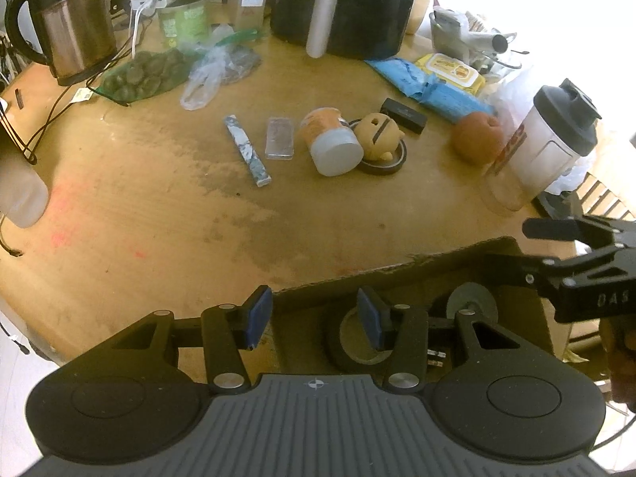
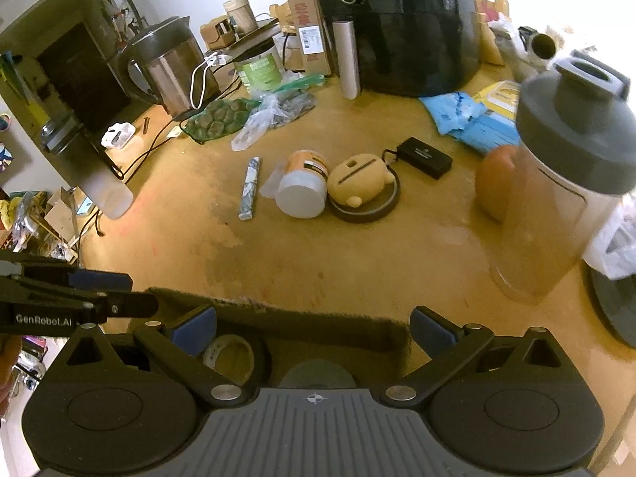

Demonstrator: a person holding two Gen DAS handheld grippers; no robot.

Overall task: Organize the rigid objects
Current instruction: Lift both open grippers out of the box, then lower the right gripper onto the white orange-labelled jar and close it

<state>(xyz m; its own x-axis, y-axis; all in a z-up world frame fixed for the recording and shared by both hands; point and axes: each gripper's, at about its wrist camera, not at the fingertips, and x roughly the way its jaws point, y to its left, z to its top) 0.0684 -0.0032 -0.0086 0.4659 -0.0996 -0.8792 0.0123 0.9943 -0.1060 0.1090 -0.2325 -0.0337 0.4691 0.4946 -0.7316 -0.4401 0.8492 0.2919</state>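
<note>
Cardboard box [image 1: 401, 274] at lower frame is hovered over by both spread, empty grippers [image 1: 314, 320] [image 2: 312, 332]; jar [image 1: 332, 141] and loose pieces are left mid-bench, judged next for boxing.

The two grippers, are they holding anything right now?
No. The left gripper and the right gripper are both open and empty above the cardboard box.

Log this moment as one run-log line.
left tool: open, empty, over cardboard box | right tool: open, empty | box: tape roll inside | table: jar lying down
</note>
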